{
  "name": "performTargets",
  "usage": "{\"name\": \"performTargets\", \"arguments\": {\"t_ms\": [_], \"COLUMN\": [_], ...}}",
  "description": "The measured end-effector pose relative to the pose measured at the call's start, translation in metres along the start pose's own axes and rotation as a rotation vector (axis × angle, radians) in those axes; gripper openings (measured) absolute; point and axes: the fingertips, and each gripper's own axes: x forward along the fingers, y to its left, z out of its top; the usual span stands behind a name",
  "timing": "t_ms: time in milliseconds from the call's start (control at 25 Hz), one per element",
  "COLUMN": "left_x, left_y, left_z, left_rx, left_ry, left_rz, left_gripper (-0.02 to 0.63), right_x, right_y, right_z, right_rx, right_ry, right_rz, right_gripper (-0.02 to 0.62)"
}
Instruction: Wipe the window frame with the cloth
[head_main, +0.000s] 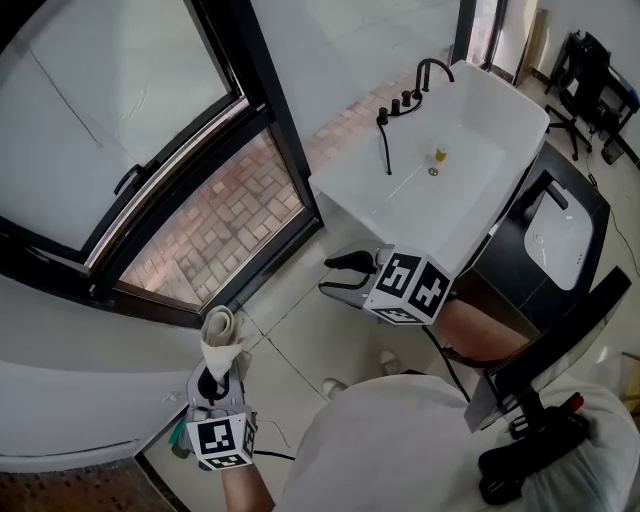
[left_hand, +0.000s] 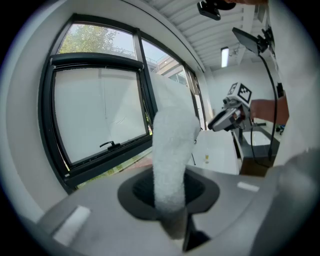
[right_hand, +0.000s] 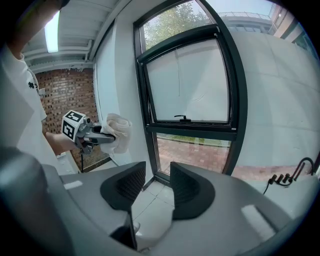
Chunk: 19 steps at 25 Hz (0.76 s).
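Black window frame (head_main: 262, 110) fills the upper left, its top sash tipped open, brick paving showing through the lower pane. White bathtub (head_main: 470, 190) sits to the right on the tiled floor (head_main: 300, 340). Right gripper (head_main: 345, 273) hangs in front of the tub, jaws partly apart and nothing between them. Left gripper (head_main: 213, 378) is clamped on the rolled white cloth (head_main: 220, 335), which stands up out of its jaws, near the frame's lower edge but apart from it.

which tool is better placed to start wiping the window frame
Left. The left tool is clamped on the cloth, with the window frame ahead of it; the right tool is open and holds nothing.
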Motion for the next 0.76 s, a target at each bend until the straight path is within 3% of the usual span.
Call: {"name": "performTargets", "arguments": {"t_ms": [760], "left_x": [-0.023], "left_y": [-0.005], "left_z": [-0.010], "left_rx": [-0.010], "left_ry": [0.011], "left_rz": [0.016], "left_gripper": [0.092], "right_x": [0.000], "right_y": [0.020], "right_z": [-0.002], "right_rx": [-0.020], "right_ry": [0.006], "right_rz": [0.019], "right_gripper": [0.155]}}
